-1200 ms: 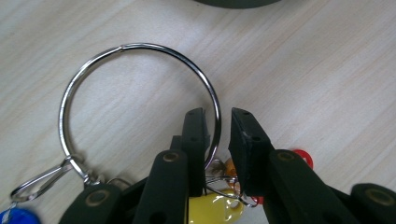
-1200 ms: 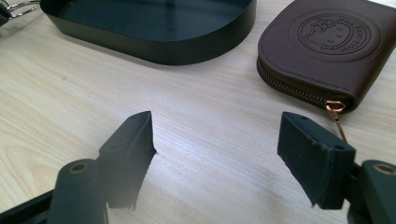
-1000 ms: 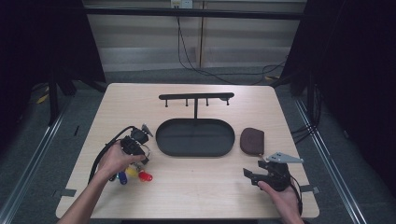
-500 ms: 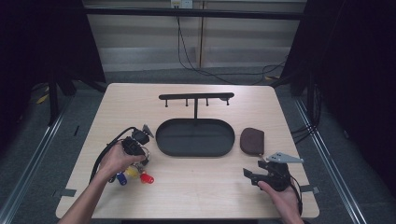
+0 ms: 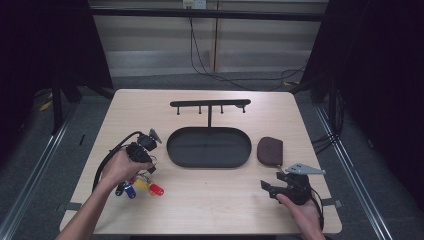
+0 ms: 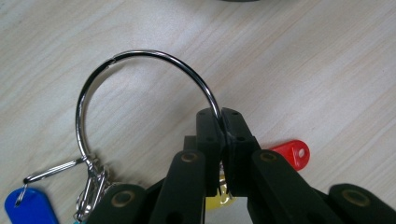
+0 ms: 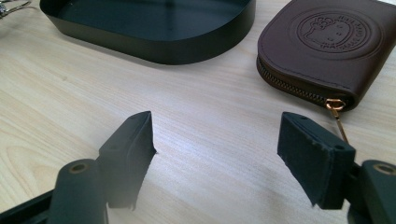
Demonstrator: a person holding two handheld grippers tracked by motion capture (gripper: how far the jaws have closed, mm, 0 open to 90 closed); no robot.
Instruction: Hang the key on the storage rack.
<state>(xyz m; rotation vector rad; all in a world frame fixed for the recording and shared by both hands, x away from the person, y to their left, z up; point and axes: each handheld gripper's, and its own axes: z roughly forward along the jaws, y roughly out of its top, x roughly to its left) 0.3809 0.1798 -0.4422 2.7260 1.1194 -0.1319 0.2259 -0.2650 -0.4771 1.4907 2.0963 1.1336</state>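
Left gripper [image 6: 220, 140] clamped on the big metal key ring [image 6: 140, 58], jaws just finished closing on the wire. Ring with blue, yellow and red tags [image 5: 156, 189] lies near the table's [image 5: 210, 210] left front corner. Right gripper [image 7: 217, 154] gapes, nothing between jaws, by right front edge. Black oval tray [image 5: 175, 150] mid-table holds nothing; brown zip pouch [image 5: 270, 150] just right of it.

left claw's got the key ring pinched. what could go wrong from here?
1. The left claw pinches the large silver metal key ring on thin wire only; it could twist or slip on lifting.
2. The blue, yellow and red plastic key tags dangle loose and may swing or snag.
3. The black oval metal tray lies close by; swinging tags could hit its rim.
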